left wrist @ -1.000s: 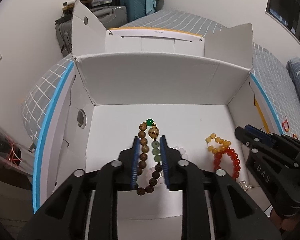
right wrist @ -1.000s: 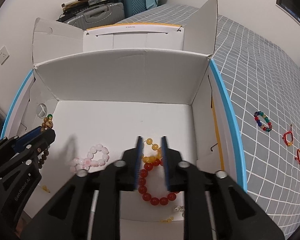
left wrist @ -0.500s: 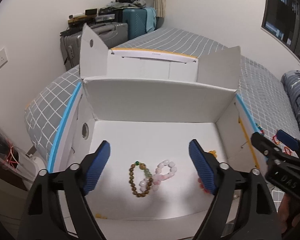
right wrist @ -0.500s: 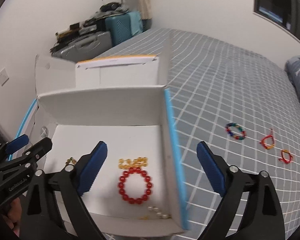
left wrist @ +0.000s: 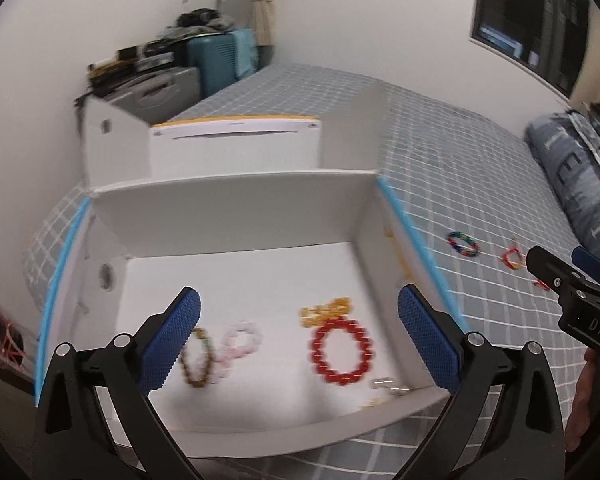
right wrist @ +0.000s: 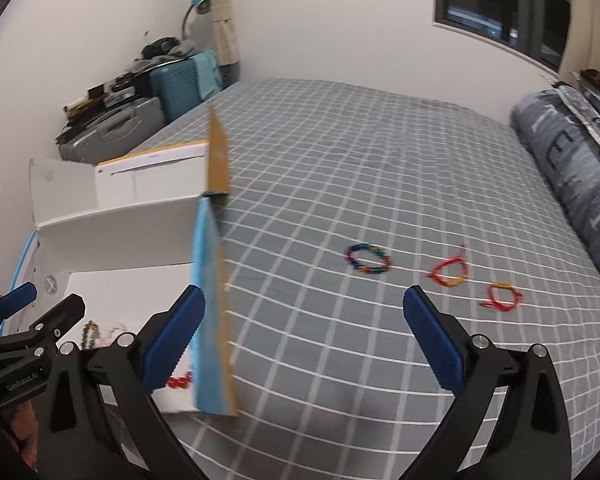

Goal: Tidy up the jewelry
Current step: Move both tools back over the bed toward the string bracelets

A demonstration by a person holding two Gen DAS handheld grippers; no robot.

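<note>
Now both sets of jaws have just been opening and stand wide with nothing between them; the left gripper [left wrist: 298, 330] hangs over the white cardboard box [left wrist: 236, 200] at frame centre, where a red bead bracelet [left wrist: 342, 351], a yellow one [left wrist: 327, 311], a pink one [left wrist: 238, 340] and a brown one [left wrist: 198, 358] lie apart on its floor; the right gripper [right wrist: 304, 330] faces the checked bed [right wrist: 360, 160], where a multicoloured bracelet [right wrist: 368, 259] and two red cord bracelets [right wrist: 449, 270] lie right of centre.
</note>
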